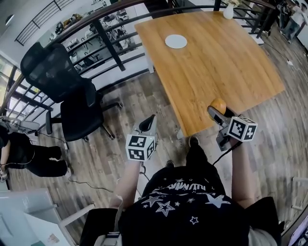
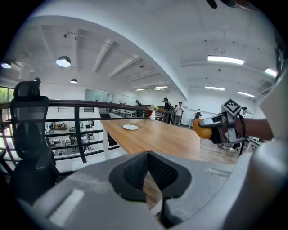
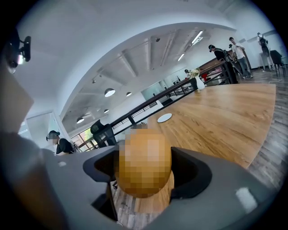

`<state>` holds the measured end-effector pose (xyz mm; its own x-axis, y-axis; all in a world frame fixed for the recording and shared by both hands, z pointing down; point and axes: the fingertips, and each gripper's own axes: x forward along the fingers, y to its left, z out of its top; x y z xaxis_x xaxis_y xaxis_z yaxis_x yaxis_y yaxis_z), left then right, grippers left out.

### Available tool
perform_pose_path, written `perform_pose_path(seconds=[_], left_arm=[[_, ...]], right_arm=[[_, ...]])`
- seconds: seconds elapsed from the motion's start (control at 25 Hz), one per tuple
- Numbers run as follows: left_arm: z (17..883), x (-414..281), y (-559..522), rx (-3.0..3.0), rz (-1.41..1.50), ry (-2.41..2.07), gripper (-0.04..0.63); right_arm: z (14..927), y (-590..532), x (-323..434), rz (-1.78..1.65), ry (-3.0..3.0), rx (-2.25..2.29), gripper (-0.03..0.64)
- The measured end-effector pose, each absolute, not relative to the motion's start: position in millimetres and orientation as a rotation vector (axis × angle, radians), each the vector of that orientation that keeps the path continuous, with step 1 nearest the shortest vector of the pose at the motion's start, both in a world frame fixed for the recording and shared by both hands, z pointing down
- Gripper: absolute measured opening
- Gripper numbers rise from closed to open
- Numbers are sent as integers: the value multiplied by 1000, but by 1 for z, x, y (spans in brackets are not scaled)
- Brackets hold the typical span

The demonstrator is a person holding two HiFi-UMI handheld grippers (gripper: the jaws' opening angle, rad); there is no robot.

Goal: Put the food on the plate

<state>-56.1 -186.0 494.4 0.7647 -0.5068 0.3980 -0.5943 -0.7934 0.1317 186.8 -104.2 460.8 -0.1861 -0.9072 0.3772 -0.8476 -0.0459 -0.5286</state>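
A round orange-brown piece of food (image 1: 219, 104) sits between the jaws of my right gripper (image 1: 215, 108), which is shut on it just above the near edge of the wooden table (image 1: 216, 62). In the right gripper view the food (image 3: 144, 164) fills the gap between the jaws. The white plate (image 1: 175, 41) lies empty at the table's far left; the plate (image 3: 164, 117) is well ahead of the food. My left gripper (image 1: 149, 121) hangs over the floor left of the table, shut with nothing in it, its pads (image 2: 135, 173) meeting. From there the food (image 2: 202, 130) shows at right.
A black office chair (image 1: 67, 91) stands left of the table, beside a dark railing (image 1: 110, 24). A white vase (image 1: 228, 12) stands at the table's far corner. A person (image 1: 29, 153) sits at far left, and other people (image 3: 238, 45) stand beyond the table.
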Motion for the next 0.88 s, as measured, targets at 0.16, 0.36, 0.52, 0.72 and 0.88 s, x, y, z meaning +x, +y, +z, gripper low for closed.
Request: perform_pose_path(seconds=[0.16,0.36,0.52,0.72,0.88], left_arm=[[497,-33,-212,2707,527,-909,2],[495,0,-249,2702,520,-982,2],[483,28,-283,2702,485,-1027,2],[452,77,-335,2693,486,-1036,2],[450,104,-360,2712,467,-1056,2]], right_arm=[[469,-146,212,-1041,2181,-1917,356],[462,-206,252,-990,2276,-1861,356],[449,-252,279,-948,2318,-1837,356],[424,-314,322,-967,2391,-1812,356],[421,-348,346,-939,2386,-1765,356]])
